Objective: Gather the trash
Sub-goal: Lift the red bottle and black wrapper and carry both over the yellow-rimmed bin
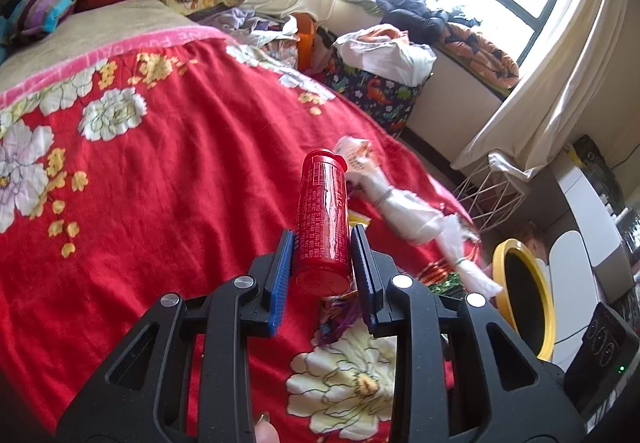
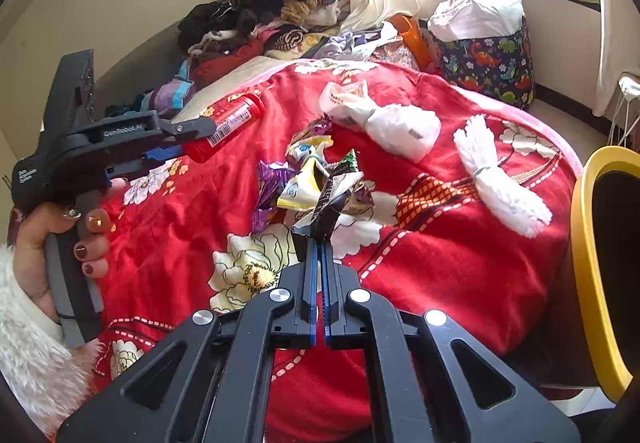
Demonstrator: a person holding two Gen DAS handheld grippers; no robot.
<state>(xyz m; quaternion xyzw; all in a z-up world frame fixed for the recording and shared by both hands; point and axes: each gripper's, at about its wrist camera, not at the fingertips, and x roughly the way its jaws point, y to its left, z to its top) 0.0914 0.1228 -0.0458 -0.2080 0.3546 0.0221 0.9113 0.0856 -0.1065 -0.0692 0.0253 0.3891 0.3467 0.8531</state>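
Gripping 1 bottle [image 1: 322,231] (1 wrapper [image 2: 332,199])

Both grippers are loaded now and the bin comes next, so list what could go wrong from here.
1. The left hand-held gripper clamps the red bottle near its base only; most of it juts forward, so it may pivot or slip out.
2. The right hand-held gripper pinches just an edge of the crumpled wrapper, which could tear free.
3. The yellow-rimmed bin sits beside the bed edge; a drop short of it may land on the floor.
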